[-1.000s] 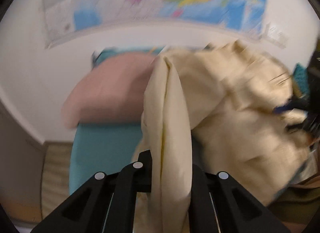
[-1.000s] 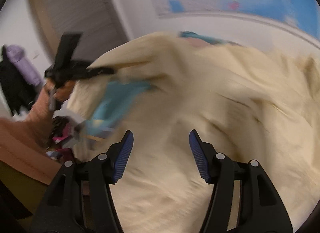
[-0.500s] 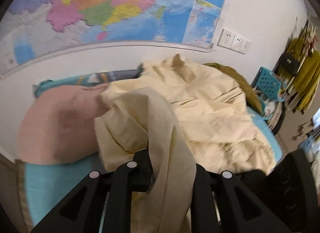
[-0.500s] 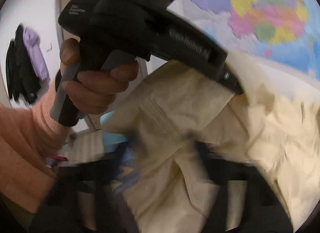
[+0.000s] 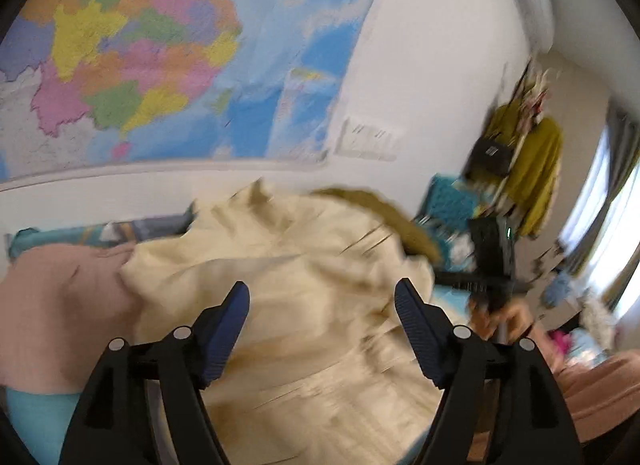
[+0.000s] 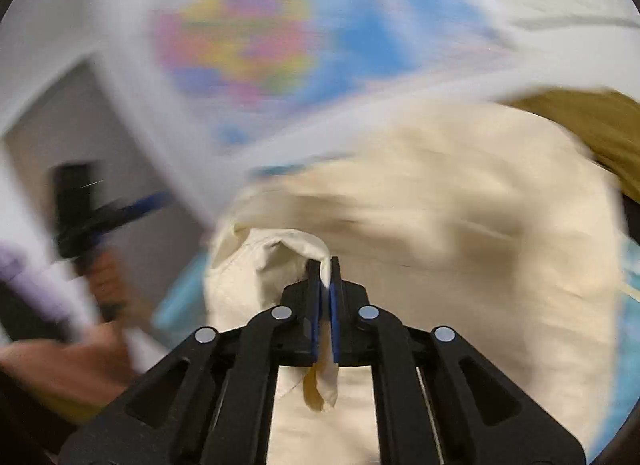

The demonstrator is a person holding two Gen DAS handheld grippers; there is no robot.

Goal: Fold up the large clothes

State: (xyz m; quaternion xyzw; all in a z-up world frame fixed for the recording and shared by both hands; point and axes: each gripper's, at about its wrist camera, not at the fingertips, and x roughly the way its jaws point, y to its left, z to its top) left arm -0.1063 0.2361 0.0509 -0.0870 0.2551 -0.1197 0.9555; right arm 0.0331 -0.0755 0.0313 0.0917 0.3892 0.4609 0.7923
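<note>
A: Where's the garment [image 5: 304, 305]?

B: It's the cream one, heaped on the bed [image 5: 36, 421], spread wide ahead of both my tongs. Its left edge lies against a pink pillow [image 5: 60, 321], and an olive cloth [image 5: 384, 213] shows at its far right edge. Much of it is blurred.

A: What about your left tongs [image 5: 322, 301]?

B: The jaws are opening and stand wide apart. The cream fabric lies below and beyond them, and the blue pads [image 5: 224, 329] press on nothing.

A: And the right tongs [image 6: 324, 269]?

B: The jaws are closing, almost together, with a fold of the garment [image 6: 460, 233] pinched between the pads. A small tail of the fabric hangs out beneath them. The cloth bunches up just left of the fingertips.

A: Can you see one hand from the other?

B: Yes. From the left wrist, my right hand [image 5: 500, 313] and its black tool show blurred at the right, just past the garment's edge. From the right wrist, my left hand [image 6: 100, 281] with its tongs sits at the far left, apart from the cloth.

A: What's behind it all?

B: A coloured map [image 5: 160, 57] on a white wall, and yellow-green clothes [image 5: 536, 161] hanging at the far right.
</note>
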